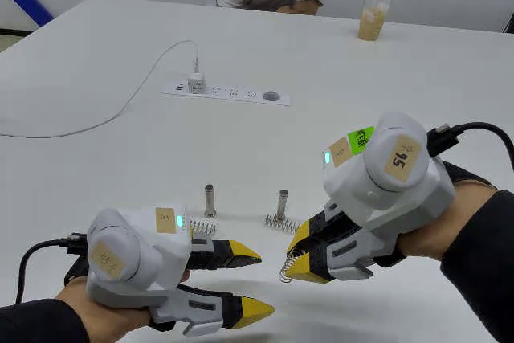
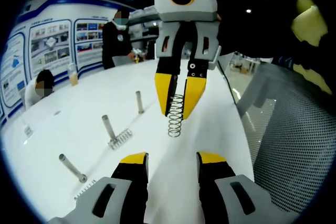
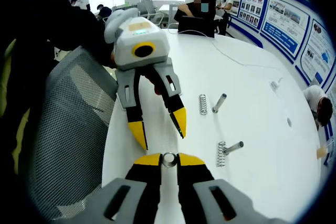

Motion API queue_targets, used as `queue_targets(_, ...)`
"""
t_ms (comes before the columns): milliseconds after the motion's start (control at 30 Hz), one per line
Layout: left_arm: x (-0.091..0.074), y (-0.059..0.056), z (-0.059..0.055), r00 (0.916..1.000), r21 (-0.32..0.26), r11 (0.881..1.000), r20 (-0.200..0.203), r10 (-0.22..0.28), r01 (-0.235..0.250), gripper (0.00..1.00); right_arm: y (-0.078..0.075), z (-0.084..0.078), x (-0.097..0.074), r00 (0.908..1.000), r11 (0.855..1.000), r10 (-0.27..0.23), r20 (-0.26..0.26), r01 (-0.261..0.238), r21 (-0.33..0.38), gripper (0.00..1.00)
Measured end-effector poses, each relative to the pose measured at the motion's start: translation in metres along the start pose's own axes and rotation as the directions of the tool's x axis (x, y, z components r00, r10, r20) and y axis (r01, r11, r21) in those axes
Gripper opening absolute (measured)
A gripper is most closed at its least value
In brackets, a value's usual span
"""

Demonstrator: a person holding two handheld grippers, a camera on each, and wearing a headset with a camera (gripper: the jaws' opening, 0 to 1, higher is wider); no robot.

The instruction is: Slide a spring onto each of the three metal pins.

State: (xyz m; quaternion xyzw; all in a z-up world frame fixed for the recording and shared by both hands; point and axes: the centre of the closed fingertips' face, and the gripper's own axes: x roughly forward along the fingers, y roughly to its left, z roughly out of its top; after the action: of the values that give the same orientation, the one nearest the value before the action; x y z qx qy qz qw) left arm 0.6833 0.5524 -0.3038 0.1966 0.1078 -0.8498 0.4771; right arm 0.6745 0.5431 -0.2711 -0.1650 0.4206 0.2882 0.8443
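Springs: left spring (image 1: pixel 203 228) lies on the desk (image 1: pixel 120 78) beside the left pin (image 1: pixel 210 200); middle spring (image 1: pixel 282 222) lies beside the middle pin (image 1: pixel 282 204).
Left tool (image 1: pixel 265 280): spread, empty, near the left spring.
Right tool (image 1: pixel 289 261): pinching the third spring (image 1: pixel 285 269), which hangs down.
Third pin (image 2: pixel 139 102): bare, beyond the middle pin.
Progress: no pin sleeved; all three remain.

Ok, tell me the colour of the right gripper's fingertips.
Yellow fingertips; clearest in the left gripper view.

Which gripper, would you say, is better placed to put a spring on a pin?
The right gripper: shut on a spring near a bare pin; the left gripper is open, empty.
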Motion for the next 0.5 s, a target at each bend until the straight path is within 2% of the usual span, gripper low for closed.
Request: queue_targets(500,-0.019,0.017,-0.010,0.9970,-0.050,0.996,0.003,0.077,-0.077,0.44,-0.019,-0.012,-0.020,0.9988,0.998,-0.048,-0.011,0.048,0.035,0.12)
